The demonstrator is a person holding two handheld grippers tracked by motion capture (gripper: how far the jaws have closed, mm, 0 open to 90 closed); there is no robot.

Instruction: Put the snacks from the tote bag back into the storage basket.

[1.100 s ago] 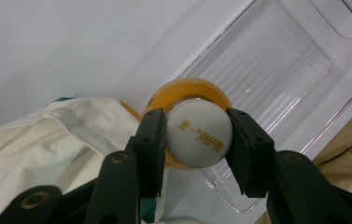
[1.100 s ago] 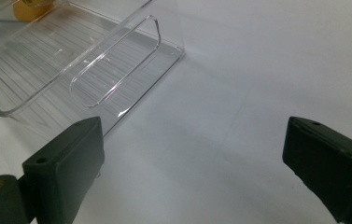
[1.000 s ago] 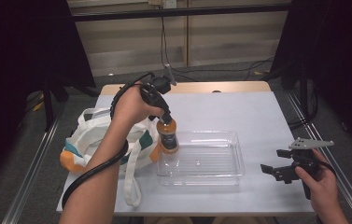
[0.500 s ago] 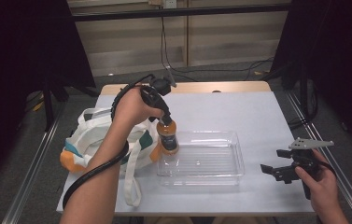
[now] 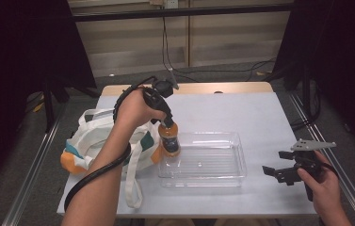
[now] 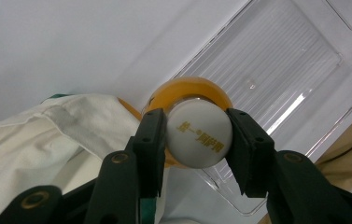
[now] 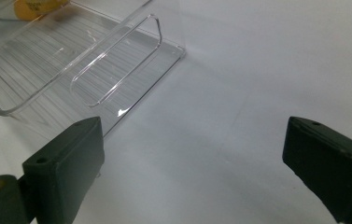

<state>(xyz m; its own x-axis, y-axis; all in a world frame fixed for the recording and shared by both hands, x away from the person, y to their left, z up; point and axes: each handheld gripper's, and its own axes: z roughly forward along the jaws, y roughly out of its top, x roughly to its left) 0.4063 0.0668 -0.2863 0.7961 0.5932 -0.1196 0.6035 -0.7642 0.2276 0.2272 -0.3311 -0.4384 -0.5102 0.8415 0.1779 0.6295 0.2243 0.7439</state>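
Your tabletop is a pale grey-white sheet, with a strip of bare wood showing along its far edge. The biggest thing on it is the cream cloth bag with teal and orange patches, which lies slumped along the left edge with its straps trailing toward the near edge. Just to the right of the bag, near the middle of the tabletop and closer to the near edge, sits the clear plastic tray, a shallow rectangle with a ribbed floor and a cut-out handle in its end wall. At the tray's left end, between tray and bag, you hold the orange bottle upright with your left tongs; from the high view I cannot tell whether its base is over the tray's rim or just outside it. In the left gripper view the two black jaws are clamped on either side of the bottle's white cap, which bears small gold lettering, and the orange shoulder of the bottle shows beneath it, with the bag at the left and the tray beyond. Your right tongs are near the right end of the near edge, well apart from the tray, and their jaws stand wide apart with only bare tabletop between them.
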